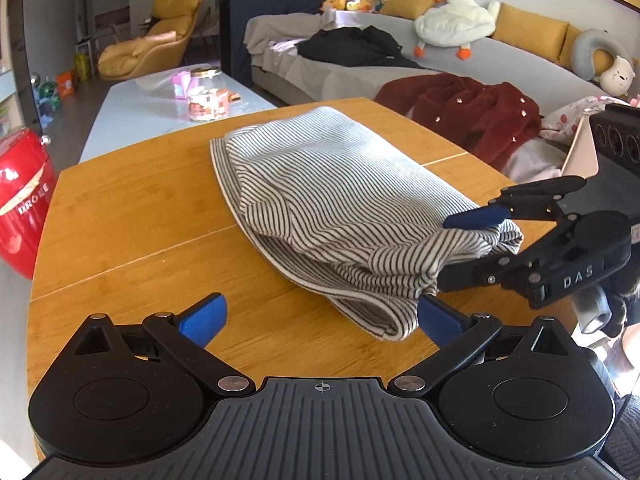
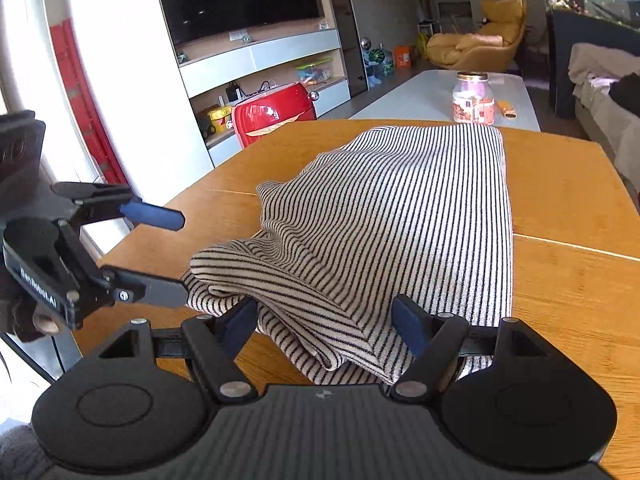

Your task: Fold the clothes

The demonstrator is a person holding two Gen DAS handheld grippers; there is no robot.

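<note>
While both your jaws stand wide, gripping nothing, left gripper [image 1: 322,322] and right gripper [image 2: 324,322] flank the striped garment's [image 1: 320,184] near bunched end; next, tidy that fold.

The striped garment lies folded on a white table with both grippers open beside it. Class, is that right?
Not quite: the table is wooden, as the left wrist view shows. The striped garment does lie folded on it, with the left gripper and right gripper open.

Folded striped garment [image 1: 320,200] on wooden table [image 1: 132,216]
</note>
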